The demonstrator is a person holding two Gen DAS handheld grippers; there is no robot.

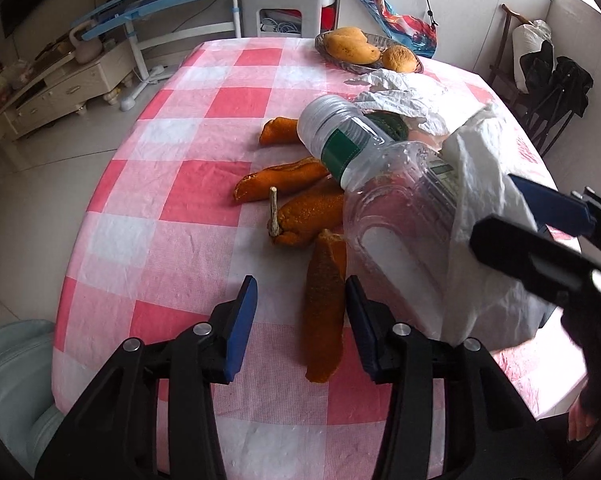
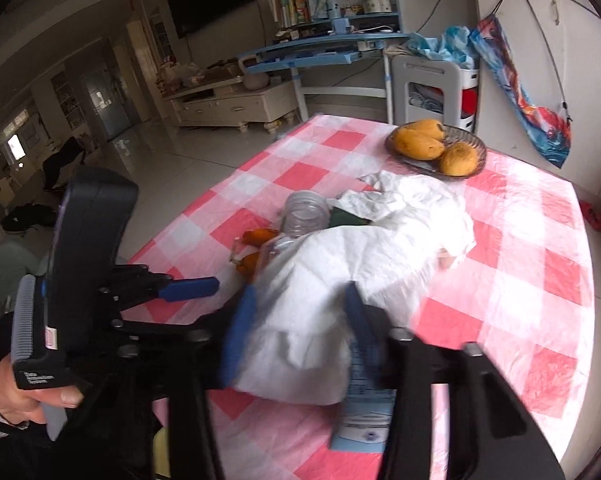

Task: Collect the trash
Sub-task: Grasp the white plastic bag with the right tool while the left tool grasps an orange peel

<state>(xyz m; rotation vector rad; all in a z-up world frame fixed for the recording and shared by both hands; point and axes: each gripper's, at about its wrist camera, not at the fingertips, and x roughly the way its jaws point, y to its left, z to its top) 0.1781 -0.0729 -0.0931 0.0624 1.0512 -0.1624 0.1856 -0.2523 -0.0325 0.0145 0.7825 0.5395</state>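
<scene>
Your left gripper point(image 1: 300, 320) stands part open over the checked tablecloth point(image 1: 172, 184), gripping nothing; one strip of orange peel point(image 1: 325, 312) lies between its fingers, just inside the right-hand one. Ahead of the tips lie more peel pieces point(image 1: 300, 208) and a clear plastic bottle point(image 1: 340, 136) on its side. Your right gripper point(image 2: 296, 320) has its pads pressed on a crumpled white tissue point(image 2: 340, 264). Far beyond it sits a dish of mangoes point(image 2: 436, 144).

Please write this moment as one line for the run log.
left gripper: open around orange peel | right gripper: shut on white bag | bottle: lying on table
</scene>
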